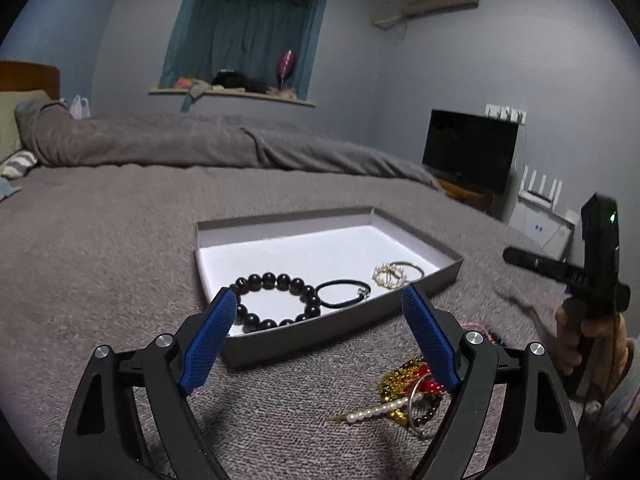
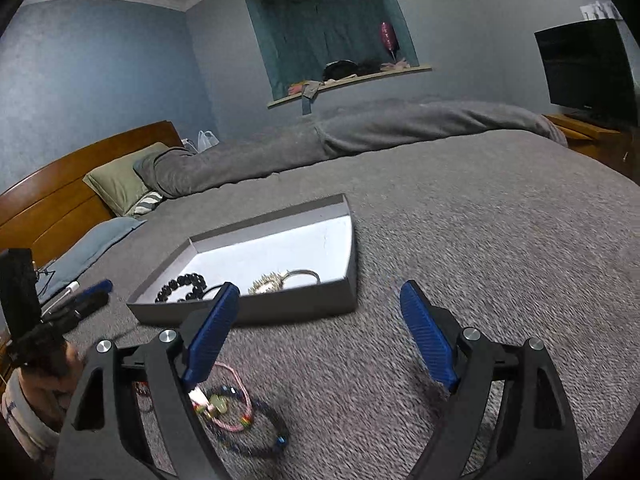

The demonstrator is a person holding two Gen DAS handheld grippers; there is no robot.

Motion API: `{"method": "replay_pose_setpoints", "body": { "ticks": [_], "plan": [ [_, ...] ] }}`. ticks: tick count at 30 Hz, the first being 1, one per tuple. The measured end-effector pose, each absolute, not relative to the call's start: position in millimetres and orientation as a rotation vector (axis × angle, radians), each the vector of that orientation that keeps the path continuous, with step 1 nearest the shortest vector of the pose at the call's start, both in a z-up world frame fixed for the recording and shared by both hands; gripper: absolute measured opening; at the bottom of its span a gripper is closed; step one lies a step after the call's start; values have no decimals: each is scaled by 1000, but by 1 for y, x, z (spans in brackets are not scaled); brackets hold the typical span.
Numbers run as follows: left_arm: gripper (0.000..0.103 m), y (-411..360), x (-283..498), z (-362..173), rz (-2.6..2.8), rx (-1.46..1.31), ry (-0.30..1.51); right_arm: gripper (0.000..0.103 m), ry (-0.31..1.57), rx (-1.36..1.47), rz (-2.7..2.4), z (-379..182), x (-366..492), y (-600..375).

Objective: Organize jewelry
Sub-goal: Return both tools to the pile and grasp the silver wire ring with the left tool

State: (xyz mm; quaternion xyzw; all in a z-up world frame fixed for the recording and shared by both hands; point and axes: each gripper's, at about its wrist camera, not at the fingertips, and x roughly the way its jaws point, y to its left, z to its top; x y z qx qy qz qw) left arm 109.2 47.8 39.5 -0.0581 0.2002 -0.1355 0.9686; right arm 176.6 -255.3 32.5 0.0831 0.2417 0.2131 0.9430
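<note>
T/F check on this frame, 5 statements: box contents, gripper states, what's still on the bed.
1. The black bead bracelet lies inside the grey box. True.
2. The left gripper is shut on a necklace. False: its fingers stand wide apart and hold nothing.
3. A pearl hair clip still lies on the bed cover, outside the box. True.
4. The box is empty. False: it holds the bead bracelet, a black hair tie and a pearl bracelet.
5. The right gripper is open, with a pink cord bracelet on the cover near its left finger. True.
</note>
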Motion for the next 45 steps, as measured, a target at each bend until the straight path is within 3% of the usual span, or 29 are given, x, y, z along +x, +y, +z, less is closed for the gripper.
{"method": "replay_pose_setpoints", "body": {
  "ticks": [11,25,28,33,45],
  "plan": [
    [85,30,76,33,-355,-49,438,83,559,133,446,19,169,-254],
    [84,-47,71,7,-443,307,570,85,610,140,434,13,179,-252],
    [75,-51,82,-1,-427,319,634,85,617,135,435,12,179,-251],
    [49,-41,89,-3,-415,277,667,85,617,134,441,13,179,-250],
    [47,-9,87,14,-425,121,604,85,649,66,540,12,173,-231]
  ]
}}
